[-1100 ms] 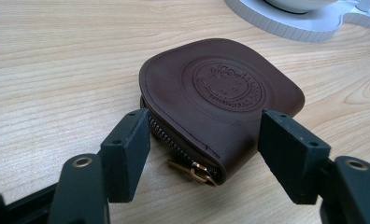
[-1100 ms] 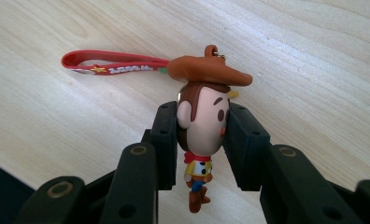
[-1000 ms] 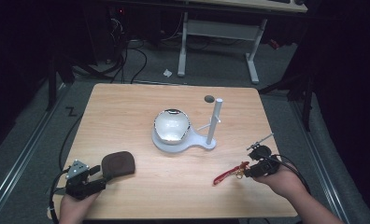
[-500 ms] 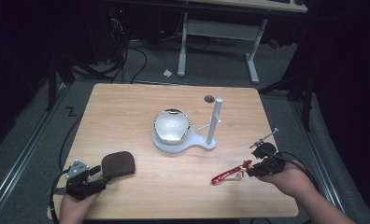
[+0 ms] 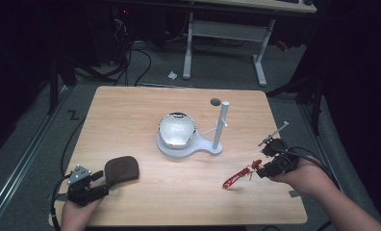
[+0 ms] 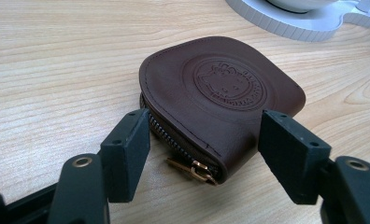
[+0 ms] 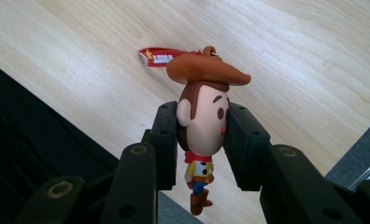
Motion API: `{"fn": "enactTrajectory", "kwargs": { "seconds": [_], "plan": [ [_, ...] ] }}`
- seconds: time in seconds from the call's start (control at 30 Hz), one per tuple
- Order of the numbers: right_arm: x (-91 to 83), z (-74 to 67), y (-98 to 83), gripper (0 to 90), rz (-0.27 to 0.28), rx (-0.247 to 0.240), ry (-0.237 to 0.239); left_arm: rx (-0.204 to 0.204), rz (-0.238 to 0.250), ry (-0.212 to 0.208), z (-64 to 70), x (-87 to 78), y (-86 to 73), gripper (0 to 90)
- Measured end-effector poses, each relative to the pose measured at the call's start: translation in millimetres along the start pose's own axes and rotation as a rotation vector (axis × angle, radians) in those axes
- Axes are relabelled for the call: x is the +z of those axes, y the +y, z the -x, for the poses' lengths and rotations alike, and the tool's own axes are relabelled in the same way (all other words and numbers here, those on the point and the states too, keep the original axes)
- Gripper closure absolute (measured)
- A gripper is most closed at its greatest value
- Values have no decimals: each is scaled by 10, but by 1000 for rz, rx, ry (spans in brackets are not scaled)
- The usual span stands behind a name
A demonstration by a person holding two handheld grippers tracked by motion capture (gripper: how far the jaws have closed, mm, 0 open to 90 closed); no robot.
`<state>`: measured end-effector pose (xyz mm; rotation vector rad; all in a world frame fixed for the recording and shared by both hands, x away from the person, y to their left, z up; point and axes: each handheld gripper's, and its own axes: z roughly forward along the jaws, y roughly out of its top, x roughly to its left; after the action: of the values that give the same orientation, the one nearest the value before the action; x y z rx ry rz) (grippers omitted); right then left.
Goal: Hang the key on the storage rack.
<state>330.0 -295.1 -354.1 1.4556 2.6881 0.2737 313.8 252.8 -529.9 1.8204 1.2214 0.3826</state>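
On the wooden table, right tool pinches cowboy keychain; left tool spread.

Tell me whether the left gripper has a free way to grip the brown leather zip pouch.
Probably yes: the left gripper stands open, its jaws flanking the brown leather zip pouch on the bare table, nothing between.

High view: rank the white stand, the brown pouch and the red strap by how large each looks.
1. white stand, with its round base and upright post.
2. brown pouch, lying flat near the left hand-held gripper.
3. red strap, a thin strip hanging from the right hand-held gripper.
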Motion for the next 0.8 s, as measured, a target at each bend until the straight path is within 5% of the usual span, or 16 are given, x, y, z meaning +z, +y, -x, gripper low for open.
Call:
{"fn": "enactTrajectory", "kwargs": {
  "seconds": [0.23, 0.8],
  "plan": [
    [-212, -21, 104, 668, 12, -42, -22, -4, 4, -3, -5, 0, -1, 344],
    [-421, -26, 371, 669, 52, -42, -36, -9, 9, -3, -22, -19, -3, 343]
  ]
}}
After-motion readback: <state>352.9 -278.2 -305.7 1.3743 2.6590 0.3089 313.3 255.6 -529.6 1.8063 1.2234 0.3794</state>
